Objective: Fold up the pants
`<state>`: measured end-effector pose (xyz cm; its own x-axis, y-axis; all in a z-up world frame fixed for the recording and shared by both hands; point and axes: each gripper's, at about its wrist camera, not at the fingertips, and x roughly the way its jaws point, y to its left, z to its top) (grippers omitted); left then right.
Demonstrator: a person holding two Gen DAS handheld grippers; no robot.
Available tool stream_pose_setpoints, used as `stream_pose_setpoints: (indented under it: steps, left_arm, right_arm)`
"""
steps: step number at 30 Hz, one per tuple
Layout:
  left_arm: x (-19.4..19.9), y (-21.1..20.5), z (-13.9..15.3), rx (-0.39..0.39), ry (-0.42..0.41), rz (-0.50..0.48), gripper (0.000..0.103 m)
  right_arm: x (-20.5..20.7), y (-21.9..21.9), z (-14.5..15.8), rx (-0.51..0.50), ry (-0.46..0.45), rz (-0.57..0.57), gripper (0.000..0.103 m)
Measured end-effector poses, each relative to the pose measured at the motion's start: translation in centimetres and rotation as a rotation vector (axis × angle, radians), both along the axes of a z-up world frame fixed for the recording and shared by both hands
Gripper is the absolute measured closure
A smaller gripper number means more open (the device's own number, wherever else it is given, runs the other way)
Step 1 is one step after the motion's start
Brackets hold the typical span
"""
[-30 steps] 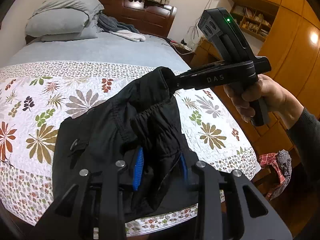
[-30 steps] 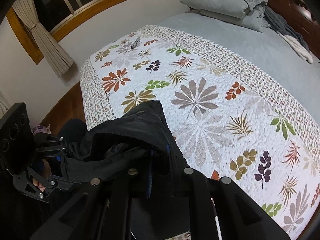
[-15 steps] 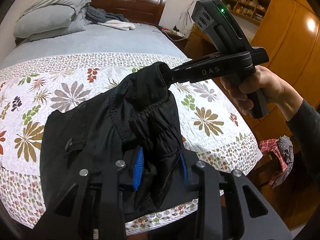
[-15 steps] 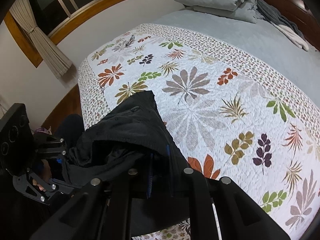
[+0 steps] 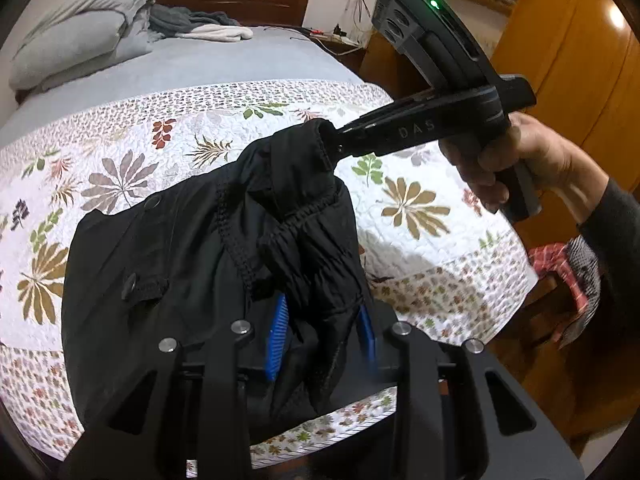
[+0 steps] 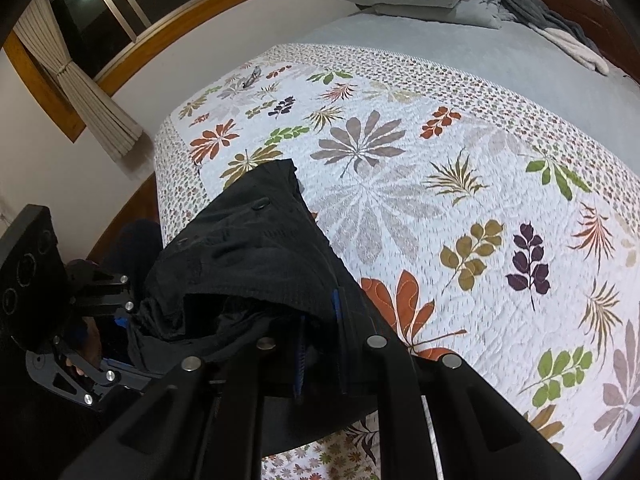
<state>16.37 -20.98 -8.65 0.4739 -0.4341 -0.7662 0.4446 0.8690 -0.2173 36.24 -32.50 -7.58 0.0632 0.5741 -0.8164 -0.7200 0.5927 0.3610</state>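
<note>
Black pants (image 5: 180, 248) hang bunched by the waistband over the near edge of the leaf-patterned quilt (image 5: 420, 208). My left gripper (image 5: 322, 334) is shut on the elastic waistband, its blue pads (image 5: 278, 332) pressed into the cloth. My right gripper (image 5: 334, 140) is shut on another part of the waistband, up and to the right. In the right wrist view the pants (image 6: 256, 248) fill the lower left, my right gripper (image 6: 320, 340) is clamped on them, and the left gripper (image 6: 120, 320) grips them at far left.
Grey pillows (image 5: 72, 48) and loose clothes (image 5: 200, 28) lie at the bed's head. Wooden wardrobes (image 5: 568, 48) stand right of the bed, with a red checked cloth (image 5: 564, 272) below them. A curtained window (image 6: 120, 20) is on the left-hand wall.
Both grippers have carried the pants forward over the quilt; more of the cloth now spreads over the leaf pattern. Both grips stay the same.
</note>
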Motion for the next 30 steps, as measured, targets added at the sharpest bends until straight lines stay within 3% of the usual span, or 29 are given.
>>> stream_pose_setpoints:
  steps: [10, 17, 26, 27, 29, 30]
  left_arm:
    - [-0.2, -3.0, -2.9, 0.112, 0.021, -0.061, 0.074]
    - [0.0, -3.8, -4.7, 0.135, 0.046, -0.076, 0.074]
    - [0.1, -4.5, -6.6, 0.136, 0.081, -0.088, 0.068]
    - [0.2, -4.6, -6.8, 0.137, 0.086, -0.092, 0.066]
    - [0.2, -4.7, -7.1, 0.108, 0.095, -0.107, 0.050]
    - [0.2, -4.6, -7.2, 0.051, 0.113, -0.128, 0.034]
  right_arm:
    - [-0.6, -2.3, -3.3, 0.009, 0.031, -0.030, 0.091]
    - [-1.1, -3.1, -5.1, 0.006, 0.020, -0.036, 0.091]
    - [-1.8, -5.6, -6.4, -0.007, -0.023, -0.100, 0.075]
    - [-1.9, -6.2, -6.5, -0.005, -0.017, -0.121, 0.074]
    - [-2.2, -7.4, -6.7, -0.007, -0.013, -0.168, 0.073]
    - [-2.3, -8.2, -6.7, -0.002, -0.009, -0.203, 0.072]
